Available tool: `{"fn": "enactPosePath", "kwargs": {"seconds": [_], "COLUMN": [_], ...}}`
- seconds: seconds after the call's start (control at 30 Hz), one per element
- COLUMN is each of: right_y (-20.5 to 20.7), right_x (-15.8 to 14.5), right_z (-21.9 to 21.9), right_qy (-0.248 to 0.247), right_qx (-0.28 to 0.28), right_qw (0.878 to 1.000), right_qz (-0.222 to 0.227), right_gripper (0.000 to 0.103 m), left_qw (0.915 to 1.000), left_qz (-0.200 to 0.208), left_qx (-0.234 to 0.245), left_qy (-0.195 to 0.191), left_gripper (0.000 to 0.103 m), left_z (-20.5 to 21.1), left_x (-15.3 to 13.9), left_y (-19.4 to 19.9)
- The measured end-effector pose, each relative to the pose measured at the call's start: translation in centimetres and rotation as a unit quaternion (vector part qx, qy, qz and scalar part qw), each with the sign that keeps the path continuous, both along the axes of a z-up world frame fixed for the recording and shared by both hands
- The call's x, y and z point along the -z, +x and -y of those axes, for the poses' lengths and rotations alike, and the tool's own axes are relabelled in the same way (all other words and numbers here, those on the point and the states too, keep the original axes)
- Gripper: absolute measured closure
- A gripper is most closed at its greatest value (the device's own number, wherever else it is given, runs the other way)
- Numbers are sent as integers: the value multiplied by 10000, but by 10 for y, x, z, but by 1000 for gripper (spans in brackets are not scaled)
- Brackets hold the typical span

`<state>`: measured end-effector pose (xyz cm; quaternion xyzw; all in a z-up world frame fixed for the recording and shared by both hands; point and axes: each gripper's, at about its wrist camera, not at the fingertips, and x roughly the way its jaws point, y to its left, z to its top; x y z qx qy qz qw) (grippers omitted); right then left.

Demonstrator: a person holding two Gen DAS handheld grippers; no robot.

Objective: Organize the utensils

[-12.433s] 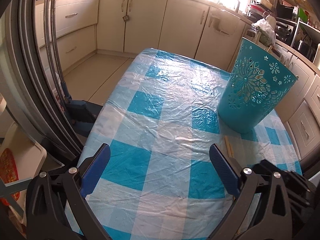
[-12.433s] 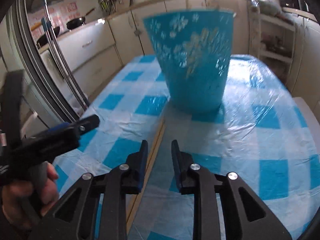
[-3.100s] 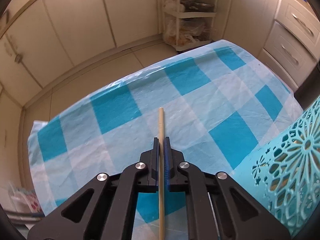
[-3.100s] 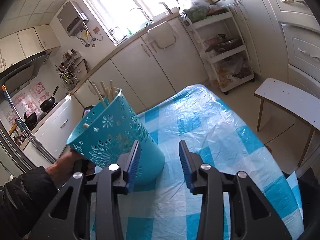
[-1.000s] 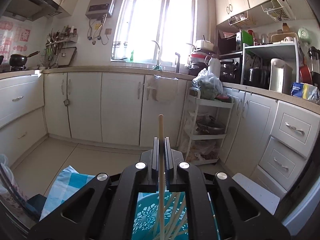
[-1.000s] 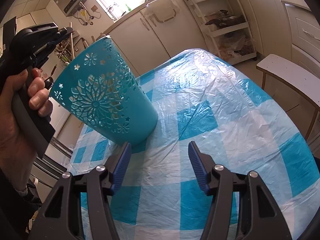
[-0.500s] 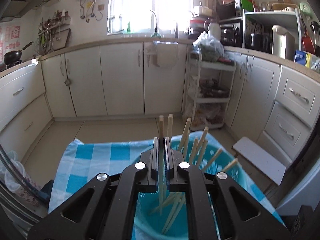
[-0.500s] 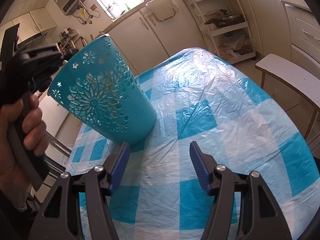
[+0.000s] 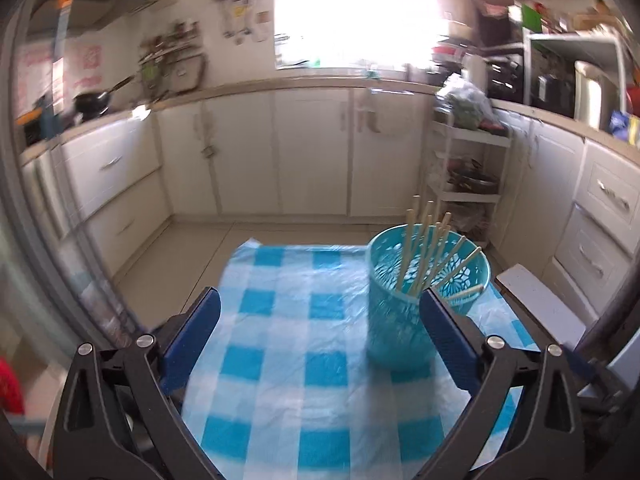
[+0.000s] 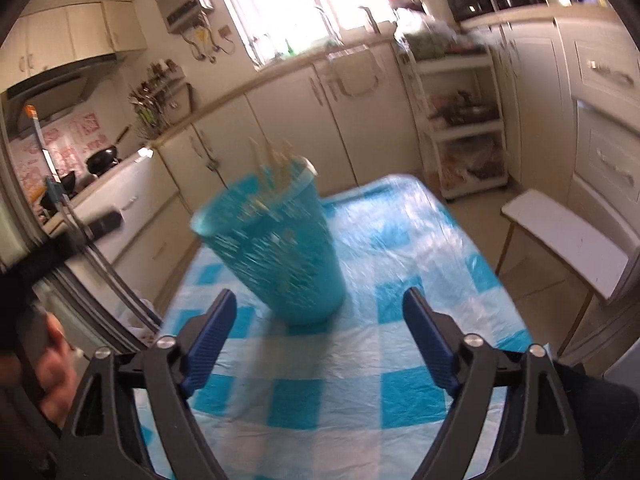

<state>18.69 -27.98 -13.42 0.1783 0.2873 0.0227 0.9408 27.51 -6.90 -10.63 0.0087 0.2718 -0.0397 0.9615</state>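
- The left gripper (image 9: 320, 338), nearest in the left wrist view, has its 2 blue-padded fingers (image 9: 192, 340) spread as wide as they go, with only tablecloth between them. The jaws have just been opening; that fits a release, since nothing is pinched now.
- The right gripper (image 10: 319, 336) is likewise spread, nothing between its pads (image 10: 212, 336); its jaws too have just been opening. I judge it is empty because no utensil is left within its reach.
- At the near left edge of the right wrist view, a hand (image 10: 56, 372) grips the black handle of the other tool, blurred.
- The blue and white checked plastic tablecloth (image 9: 288, 320) covers the table ahead of both grippers. No loose utensil shows on the part that is in view.
- The teal plastic basket with cut-out flower pattern (image 9: 400, 328) stands upright on the right half of the cloth, just beyond the left gripper's right finger, which overlaps its lower wall in the picture. It serves as the holder, so it is kept on its base and open at the top.
- The pale wooden chopsticks (image 9: 424, 248), the task's things, stand inside the basket, leaning against its rim and fanning toward the right. They tilt because the basket is wide and nothing holds them straight.
- Farther right, off the table, sits a white stool (image 10: 568, 240).
- Farthest, cream kitchen cabinets (image 9: 312, 152) run under a bright window (image 9: 352, 12).
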Motion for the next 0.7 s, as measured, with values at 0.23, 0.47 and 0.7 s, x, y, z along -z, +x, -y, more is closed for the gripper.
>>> {"fn": "enactPosePath", "kwargs": {"seconds": [0.23,0.47,0.7], "right_y": [-51,-92,-137], "right_x": [-82,-98,-107], "right_z": [-23,-45,-59], "right_qy": [-152,-194,-229], "right_qx": [-285,-359,-404], "right_qw": [9985,9989,9987], "right_qz": [432,233,224], "right_gripper": [7,7,7], "left_qw": [9983,9987,9990], "left_qz": [-289,-169,-71], "left_qx": [-126,-223,-293], "left_qy": [-485,-420,-334], "left_gripper": [7,7,7], "left_z": [-42,-56,-62], "left_x": [-26,-50,-59], "left_y": [-69,-134,-186]}}
